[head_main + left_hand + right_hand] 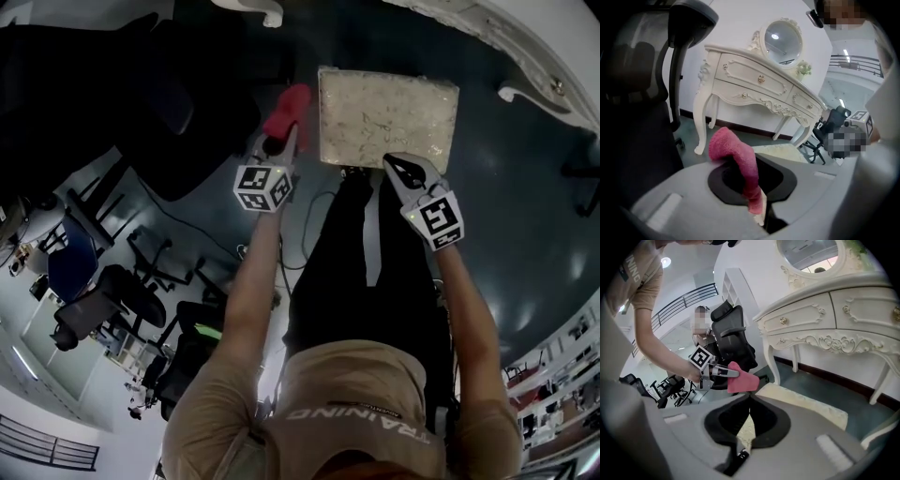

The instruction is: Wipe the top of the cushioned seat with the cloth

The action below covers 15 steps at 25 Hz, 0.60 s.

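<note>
The cushioned seat (pixel 387 117) is a cream, patterned square on the dark floor just ahead of the person's feet. It also shows in the right gripper view (pixel 806 401) and as a pale patch in the left gripper view (pixel 783 150). My left gripper (pixel 281 142) is shut on a pink cloth (pixel 287 114). It hangs in the air just left of the seat's left edge, and the cloth folds over the jaws (pixel 736 152). My right gripper (pixel 399 166) hovers over the seat's near edge. Its jaws are shut with nothing between them (pixel 749 401).
A white carved dressing table (pixel 754 84) with an oval mirror (pixel 783 41) stands behind the seat, its legs (pixel 525 92) near the far right corner. A black office chair (pixel 178 122) stands close on the left. More chairs and desks lie further left.
</note>
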Motion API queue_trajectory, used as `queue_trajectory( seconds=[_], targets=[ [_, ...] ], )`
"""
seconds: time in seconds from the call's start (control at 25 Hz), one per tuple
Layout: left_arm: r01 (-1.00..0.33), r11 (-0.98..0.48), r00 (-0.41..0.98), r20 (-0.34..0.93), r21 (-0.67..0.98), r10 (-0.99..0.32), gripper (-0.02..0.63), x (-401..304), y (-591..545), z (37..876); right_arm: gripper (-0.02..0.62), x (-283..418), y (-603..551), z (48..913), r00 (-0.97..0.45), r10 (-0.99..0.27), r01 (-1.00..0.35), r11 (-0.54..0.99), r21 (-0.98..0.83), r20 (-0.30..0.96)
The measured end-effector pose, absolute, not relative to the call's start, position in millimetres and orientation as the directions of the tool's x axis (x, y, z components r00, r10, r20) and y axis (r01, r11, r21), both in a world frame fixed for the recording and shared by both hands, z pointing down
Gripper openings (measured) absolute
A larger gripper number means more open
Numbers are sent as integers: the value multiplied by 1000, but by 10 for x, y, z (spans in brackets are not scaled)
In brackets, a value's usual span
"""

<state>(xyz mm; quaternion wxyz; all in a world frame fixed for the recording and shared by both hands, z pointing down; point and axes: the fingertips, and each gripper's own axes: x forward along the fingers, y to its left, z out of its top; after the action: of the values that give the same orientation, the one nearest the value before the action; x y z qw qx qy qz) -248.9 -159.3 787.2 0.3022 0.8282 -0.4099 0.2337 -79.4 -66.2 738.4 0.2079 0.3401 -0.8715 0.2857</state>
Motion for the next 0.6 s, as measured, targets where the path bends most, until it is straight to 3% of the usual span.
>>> queue_trajectory(
  seconds=[0.28,0.6],
  targets=[
    [-825,-448,549,675,344,-493,32,-2510,-1442,8271,5,-952,-704,7525,-669,-478,-731,562,-387,569],
    [-765,-507,617,677,397,-401,32,-2131,-1357,8595,5,-1050,-747,7650,-660,-485,-743,533,-404,575]
  ],
)
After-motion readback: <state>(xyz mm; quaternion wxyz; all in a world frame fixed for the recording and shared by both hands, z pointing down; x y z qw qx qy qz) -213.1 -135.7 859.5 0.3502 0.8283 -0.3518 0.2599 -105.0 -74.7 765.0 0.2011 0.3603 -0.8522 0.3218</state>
